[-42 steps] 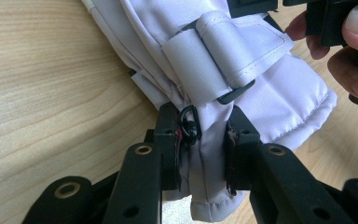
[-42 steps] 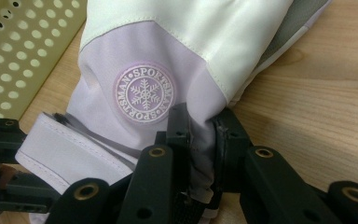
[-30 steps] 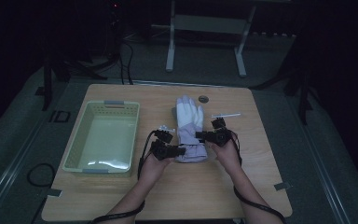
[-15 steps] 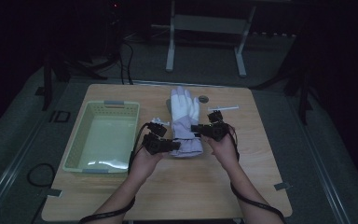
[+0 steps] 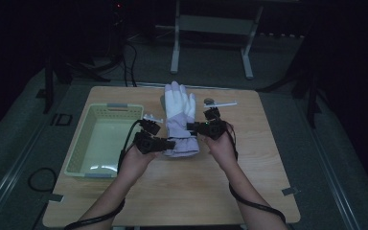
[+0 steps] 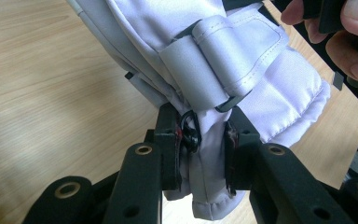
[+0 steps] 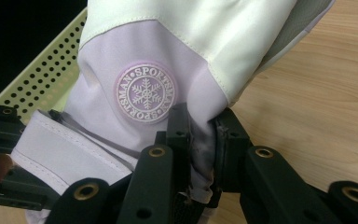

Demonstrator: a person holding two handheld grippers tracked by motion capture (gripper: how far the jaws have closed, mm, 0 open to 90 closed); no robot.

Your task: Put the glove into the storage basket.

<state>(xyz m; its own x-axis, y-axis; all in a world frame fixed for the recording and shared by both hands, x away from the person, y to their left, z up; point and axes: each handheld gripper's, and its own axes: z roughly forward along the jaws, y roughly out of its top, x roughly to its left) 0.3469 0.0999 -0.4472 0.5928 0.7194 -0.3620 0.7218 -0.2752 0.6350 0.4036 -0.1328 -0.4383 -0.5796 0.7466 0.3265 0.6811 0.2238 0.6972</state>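
Note:
A white and pale lilac ski glove (image 5: pixel 178 120) hangs lifted over the middle of the wooden table (image 5: pixel 187 187), fingers pointing away. My left gripper (image 5: pixel 170 143) is shut on the glove's cuff (image 6: pixel 209 158) at its left side, the fabric pinched between both pads beside a strap and a small black ring. My right gripper (image 5: pixel 191 127) is shut on the glove's right edge (image 7: pixel 200 154), just below a round snowflake badge (image 7: pixel 145 92). The two grippers face each other across the cuff.
A pale green perforated basket (image 5: pixel 84 143) stands at the table's left; its wall (image 7: pixel 42 74) shows behind the glove. A small white tag (image 5: pixel 152 118) lies left of the glove. A round dark object (image 5: pixel 209 101) and a white stick (image 5: pixel 226 103) lie at the back.
Both grippers have risen with the glove between them. The glove's cuff has come up off the table and the whole glove has shifted slightly toward the left and away.

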